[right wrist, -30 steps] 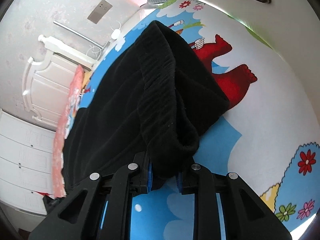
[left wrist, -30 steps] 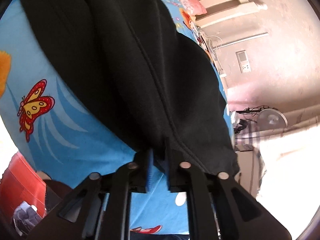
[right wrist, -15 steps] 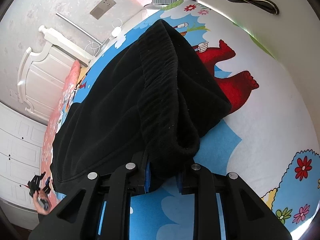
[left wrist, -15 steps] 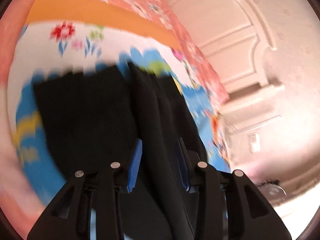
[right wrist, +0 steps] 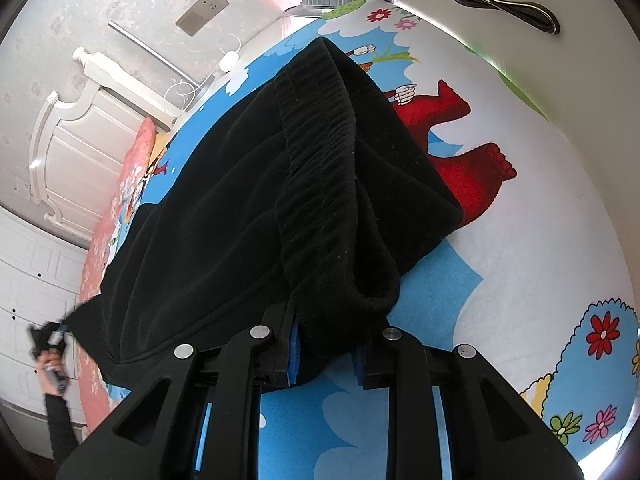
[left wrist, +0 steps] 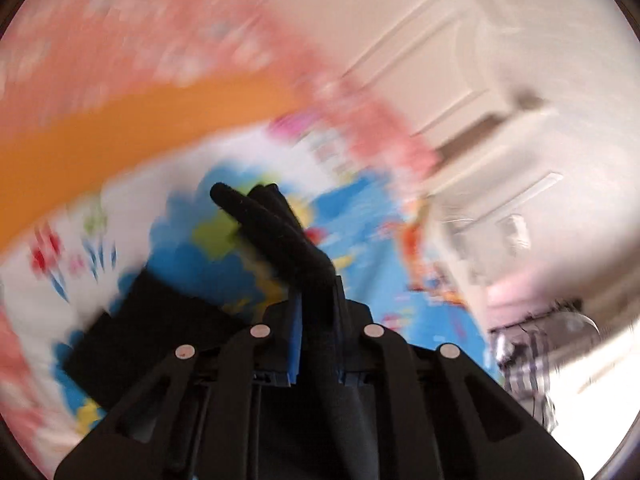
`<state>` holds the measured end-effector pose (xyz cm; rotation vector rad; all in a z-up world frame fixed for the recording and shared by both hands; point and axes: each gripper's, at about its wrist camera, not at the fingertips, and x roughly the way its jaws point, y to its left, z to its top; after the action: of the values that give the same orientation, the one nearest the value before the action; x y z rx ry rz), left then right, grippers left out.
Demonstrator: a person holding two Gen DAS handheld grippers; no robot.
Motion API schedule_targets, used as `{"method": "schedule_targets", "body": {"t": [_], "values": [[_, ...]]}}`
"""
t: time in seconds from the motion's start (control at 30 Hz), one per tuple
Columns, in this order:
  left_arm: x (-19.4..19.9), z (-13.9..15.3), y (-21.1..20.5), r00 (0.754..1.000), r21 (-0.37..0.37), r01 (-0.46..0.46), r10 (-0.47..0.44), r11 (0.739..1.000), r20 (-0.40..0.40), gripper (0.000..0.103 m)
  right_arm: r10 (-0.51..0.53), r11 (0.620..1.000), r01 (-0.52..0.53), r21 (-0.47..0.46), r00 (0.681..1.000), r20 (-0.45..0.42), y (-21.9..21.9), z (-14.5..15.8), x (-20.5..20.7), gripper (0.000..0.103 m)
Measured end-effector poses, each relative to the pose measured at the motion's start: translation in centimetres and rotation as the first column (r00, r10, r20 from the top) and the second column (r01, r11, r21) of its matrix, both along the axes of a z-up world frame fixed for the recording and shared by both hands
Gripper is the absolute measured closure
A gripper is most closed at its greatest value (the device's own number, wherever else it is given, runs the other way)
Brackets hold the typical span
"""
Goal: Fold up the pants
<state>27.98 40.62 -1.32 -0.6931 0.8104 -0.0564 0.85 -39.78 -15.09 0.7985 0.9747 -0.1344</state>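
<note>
Pants (right wrist: 256,208), black and thick, are pinched at the ribbed waistband (right wrist: 320,152) by the right gripper (right wrist: 326,354), whose jaws are clamped tight on the fabric at the bottom centre of that frame. A narrower strip of the same cloth, maybe a leg end, is caught between the pads of the left gripper (left wrist: 316,344), and those jaws are closing on it. That view is heavily blurred, so exactly which part is held can't be told. The left gripper is also seen small at the lower left edge of the right view, with a hand (right wrist: 50,364) behind it.

Risk-wise: the left pinch looks thin, so the cloth could probably be yanked free if it's pulled hard while the bite isn't finished. Bunched waistband layers could also be folded unevenly.

Underneath, a bright cartoon bedsheet (right wrist: 540,240) is spread, with a white headboard (right wrist: 72,128) and a wall socket (right wrist: 202,10) at the upper left.
</note>
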Motion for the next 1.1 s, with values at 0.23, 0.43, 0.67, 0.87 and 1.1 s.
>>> {"method": "schedule_targets", "body": {"t": [0.23, 0.43, 0.67, 0.87, 1.1], "values": [[-9.4, -6.7, 4.3, 0.972, -0.074, -0.216, 0.207, 0.974, -0.113, 0.090, -0.003, 1.000, 0.003, 0.015, 1.000, 0.008, -0.2, -0.1, -0.3, 0.080], [-11.8, -13.4, 5.9, 0.958, -0.193, -0.258, 0.223, 0.947, -0.182, 0.084, 0.010, 1.000, -0.010, 0.007, 1.000, -0.004, -0.2, 0.0, 0.1, 0.080], [-12.0, -6.7, 4.0, 0.977, -0.084, -0.211, 0.206, 0.974, -0.057, 0.089, 0.003, 1.000, -0.003, 0.015, 1.000, -0.001, -0.3, 0.1, -0.1, 0.080], [-13.9, -13.3, 5.6, 0.941, -0.163, -0.300, 0.264, 0.940, -0.211, 0.089, 0.024, 1.000, -0.024, 0.010, 1.000, 0.003, -0.7, 0.6, 0.2, 0.080], [-14.0, -13.1, 5.1, 0.939, -0.122, -0.314, 0.289, 0.942, -0.184, 0.089, 0.023, 0.999, -0.022, -0.023, 0.999, 0.025, -0.6, 1.6, 0.1, 0.080]]}}
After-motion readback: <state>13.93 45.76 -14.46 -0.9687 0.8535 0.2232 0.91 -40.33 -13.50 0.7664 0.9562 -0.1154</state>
